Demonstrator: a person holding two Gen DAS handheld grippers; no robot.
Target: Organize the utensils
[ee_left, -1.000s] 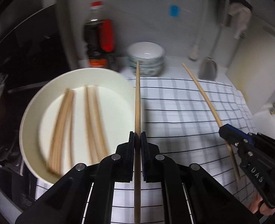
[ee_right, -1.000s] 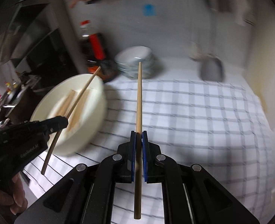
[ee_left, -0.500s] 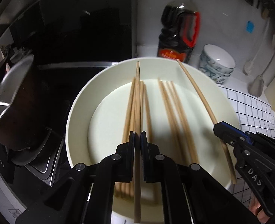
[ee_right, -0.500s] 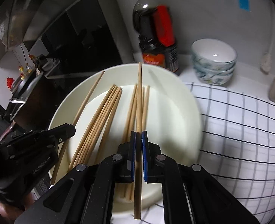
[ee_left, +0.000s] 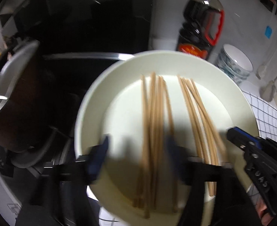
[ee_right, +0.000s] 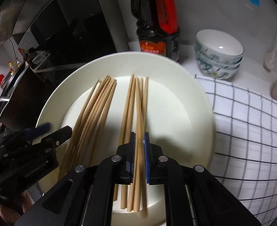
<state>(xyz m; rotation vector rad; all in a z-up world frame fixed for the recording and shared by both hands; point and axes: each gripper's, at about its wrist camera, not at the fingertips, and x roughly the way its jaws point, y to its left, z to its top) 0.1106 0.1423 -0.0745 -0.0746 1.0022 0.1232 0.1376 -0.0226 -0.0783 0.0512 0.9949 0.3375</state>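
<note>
Our left gripper (ee_left: 136,154) spread wide and blurred above the white plate (ee_left: 176,60), our right gripper (ee_right: 138,146) slightly parted around a blurred chopstick (ee_right: 139,113), chopsticks (ee_right: 93,113) lying in two bundles on the plate, dark sauce bottle (ee_right: 157,22) and stacked bowls (ee_right: 219,54) behind.

left wrist: close above plate (ee_left: 93,101) | right wrist: same, rightward | shared: plate, bottle (ee_right: 157,24)

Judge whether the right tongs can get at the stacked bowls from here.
Probably yes: the stacked bowls stand uncovered ahead to the right, and only the low plate and flat checked cloth lie between them and the right tongs.
</note>
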